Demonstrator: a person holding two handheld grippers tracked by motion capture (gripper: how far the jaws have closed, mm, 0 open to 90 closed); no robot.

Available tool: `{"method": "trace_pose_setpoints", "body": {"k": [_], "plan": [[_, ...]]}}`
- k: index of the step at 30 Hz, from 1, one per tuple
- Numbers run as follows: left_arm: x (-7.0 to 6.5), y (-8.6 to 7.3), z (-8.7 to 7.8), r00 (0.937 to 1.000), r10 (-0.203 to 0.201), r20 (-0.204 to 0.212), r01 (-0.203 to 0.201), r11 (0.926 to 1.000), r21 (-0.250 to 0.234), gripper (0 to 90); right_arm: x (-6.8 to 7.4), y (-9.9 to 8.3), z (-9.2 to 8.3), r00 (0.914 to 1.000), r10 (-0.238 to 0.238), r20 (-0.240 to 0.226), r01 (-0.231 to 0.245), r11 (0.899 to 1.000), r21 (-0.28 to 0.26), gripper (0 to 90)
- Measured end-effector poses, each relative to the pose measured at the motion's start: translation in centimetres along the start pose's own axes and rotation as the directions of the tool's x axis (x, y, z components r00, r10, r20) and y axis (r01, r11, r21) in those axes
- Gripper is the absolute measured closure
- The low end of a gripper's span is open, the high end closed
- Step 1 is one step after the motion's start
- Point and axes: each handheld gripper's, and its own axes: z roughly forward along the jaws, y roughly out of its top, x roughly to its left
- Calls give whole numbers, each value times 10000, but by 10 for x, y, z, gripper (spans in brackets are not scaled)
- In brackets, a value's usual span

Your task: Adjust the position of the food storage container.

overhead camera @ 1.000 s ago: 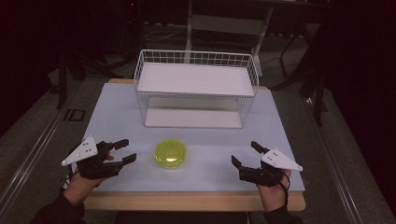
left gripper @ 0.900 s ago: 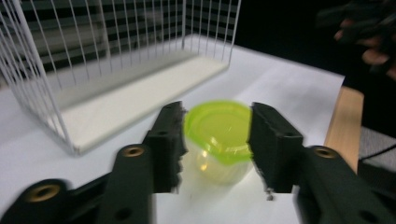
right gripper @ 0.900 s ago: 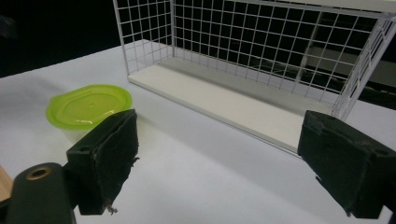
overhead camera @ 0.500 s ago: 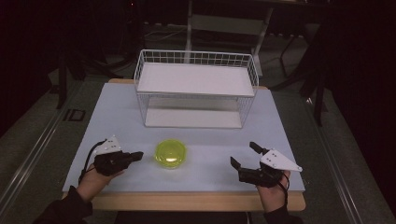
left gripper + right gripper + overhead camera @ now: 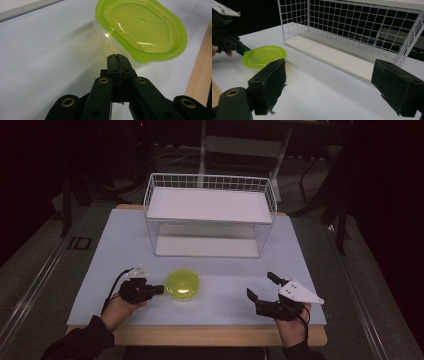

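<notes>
A clear plastic container with a lime-green lid (image 5: 183, 285) sits near the front middle of the white table (image 5: 120, 240). My left gripper (image 5: 160, 289) lies low just to its left with both jaws pressed together and nothing between them. In the left gripper view its tip (image 5: 117, 56) sits right at the container (image 5: 142, 30), under the lid's rim; I cannot tell whether they touch. My right gripper (image 5: 260, 285) rests open at the front right, well clear of the container. Its own view has wide-spread jaws (image 5: 334, 85), with the container (image 5: 263, 56) and the left gripper (image 5: 244, 51) farther off.
A white wire rack with an upper shelf (image 5: 210, 205) stands across the back middle of the table, its open bottom shelf (image 5: 337, 56) facing me. The table's wooden front edge (image 5: 200, 75) runs close behind the container.
My left gripper has shut its jaws, sunk toward the table and moved right up to the container. The right gripper and the container have stayed put.
</notes>
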Motion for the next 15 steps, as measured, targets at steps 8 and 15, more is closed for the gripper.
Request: {"method": "trace_pose_setpoints", "body": {"k": [8,15], "plan": [[0,0,10,9996,-235,187,231,9995,229,900,-2,0,-1,10000,25,11,-25,10000,-26,122],[-4,2,16,9988,-187,445,171,9992,352,900,-2,0,-2,10000,72,-4,-72,10000,-20,122]]}}
